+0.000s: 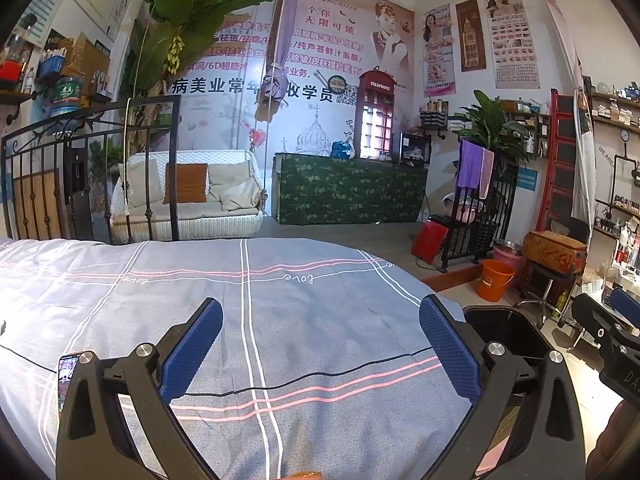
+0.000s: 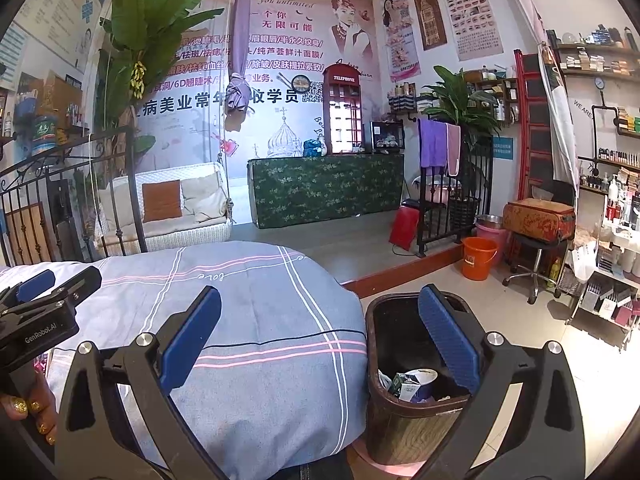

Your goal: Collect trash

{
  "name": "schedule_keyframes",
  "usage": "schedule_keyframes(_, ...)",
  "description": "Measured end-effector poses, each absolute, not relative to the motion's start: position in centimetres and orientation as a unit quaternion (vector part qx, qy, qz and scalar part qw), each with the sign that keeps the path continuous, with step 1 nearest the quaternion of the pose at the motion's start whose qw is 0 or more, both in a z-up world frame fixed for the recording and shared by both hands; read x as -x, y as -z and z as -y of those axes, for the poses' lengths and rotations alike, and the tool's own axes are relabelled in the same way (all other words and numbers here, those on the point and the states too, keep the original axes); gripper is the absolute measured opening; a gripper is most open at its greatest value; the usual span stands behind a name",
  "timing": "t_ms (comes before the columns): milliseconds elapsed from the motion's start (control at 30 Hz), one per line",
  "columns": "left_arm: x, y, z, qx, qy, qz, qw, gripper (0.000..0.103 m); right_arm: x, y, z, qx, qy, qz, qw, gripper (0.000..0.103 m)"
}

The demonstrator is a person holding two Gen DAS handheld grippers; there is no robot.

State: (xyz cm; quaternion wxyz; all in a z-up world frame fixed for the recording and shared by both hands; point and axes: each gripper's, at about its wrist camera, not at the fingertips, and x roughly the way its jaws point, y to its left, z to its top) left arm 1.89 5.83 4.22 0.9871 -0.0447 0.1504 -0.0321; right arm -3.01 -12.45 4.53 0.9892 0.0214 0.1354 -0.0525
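Note:
A brown wood-grain trash bin [image 2: 404, 428] stands on the floor at the bed's right side. Inside it lie a paper cup [image 2: 422, 378] and a small carton [image 2: 404, 386]. My right gripper [image 2: 320, 332] is open and empty, its right finger over the bin's mouth and its left finger over the bed. My left gripper [image 1: 320, 336] is open and empty above the grey-blue bedsheet [image 1: 280, 300]. The bin's dark rim [image 1: 504, 320] shows behind its right finger. No loose trash shows on the sheet.
A phone [image 1: 66, 372] and a thin black cable [image 1: 320, 380] lie on the bed. An orange bucket [image 2: 478, 258], a pink tub [image 2: 494, 236], a stool with a case [image 2: 538, 222] and product shelves [image 2: 612, 240] stand on the right. An iron bed frame [image 1: 80, 168] is at left.

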Motion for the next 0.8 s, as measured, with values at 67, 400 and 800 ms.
schedule_keyframes(67,-1.91,-4.26,-5.74,0.046,0.033,-0.151,0.987,0.097,2.98,-4.54,12.46,-0.021,0.053,-0.135,0.989,0.097)
schedule_keyframes(400,-2.09,-4.19,-5.37,0.047,0.034,-0.156,0.986,0.097,2.78,-4.37,12.46,-0.023,0.052,-0.138,0.989,0.097)
schedule_keyframes(800,-2.22,-3.82,-5.44,0.049,0.035,-0.16,0.985,0.097,2.35,-3.58,12.52,-0.029,0.054,-0.145,0.987,0.097)
